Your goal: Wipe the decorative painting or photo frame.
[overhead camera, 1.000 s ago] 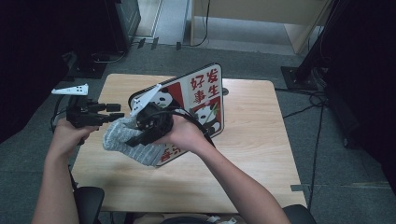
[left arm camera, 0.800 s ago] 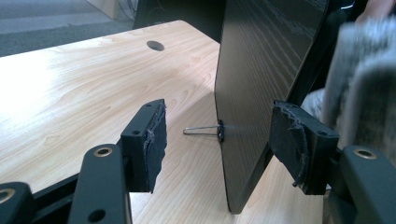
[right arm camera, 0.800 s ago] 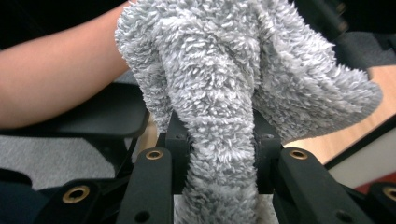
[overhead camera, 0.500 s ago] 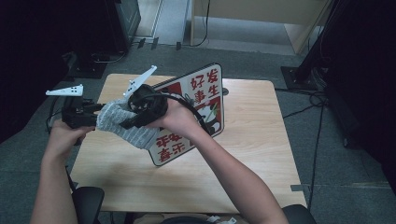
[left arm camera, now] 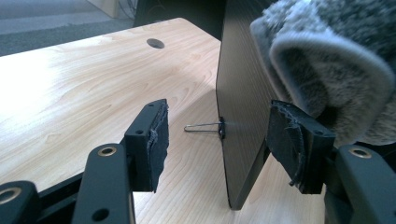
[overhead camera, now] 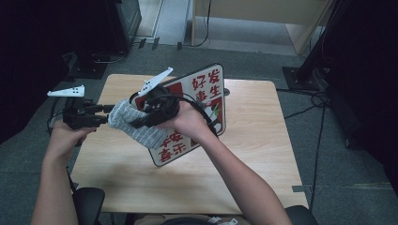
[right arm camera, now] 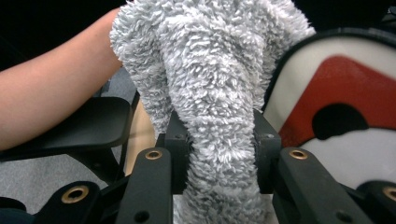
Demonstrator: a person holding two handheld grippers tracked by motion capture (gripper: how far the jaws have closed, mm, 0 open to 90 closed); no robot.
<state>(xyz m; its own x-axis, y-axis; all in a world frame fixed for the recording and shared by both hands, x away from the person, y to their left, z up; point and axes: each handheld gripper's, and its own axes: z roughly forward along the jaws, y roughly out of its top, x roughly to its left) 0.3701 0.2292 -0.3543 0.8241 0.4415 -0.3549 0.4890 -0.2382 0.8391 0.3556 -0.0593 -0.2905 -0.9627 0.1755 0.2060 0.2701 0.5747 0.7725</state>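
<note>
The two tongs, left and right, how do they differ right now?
The right tongs are shut on the fluffy grey cloth; the left tongs are open, holding nothing. The left tongs straddle the edge of the upright board; the right tongs press the cloth beside the board's printed face. Both have black jaws.

The left hand (overhead camera: 65,136) holds the left gripper (overhead camera: 105,115) out at about 10 o'clock from the person. Its two black jaws are wide apart and nothing is between them. The left forearm comes up from the bottom edge at about 7 o'clock. The right hand (overhead camera: 187,123) holds the right gripper (overhead camera: 138,123) near the middle, pointing toward 9 o'clock. Its jaws are squeezed tight on a fluffy grey cloth (right arm camera: 215,93). The right arm reaches up from about 5 o'clock.
</note>
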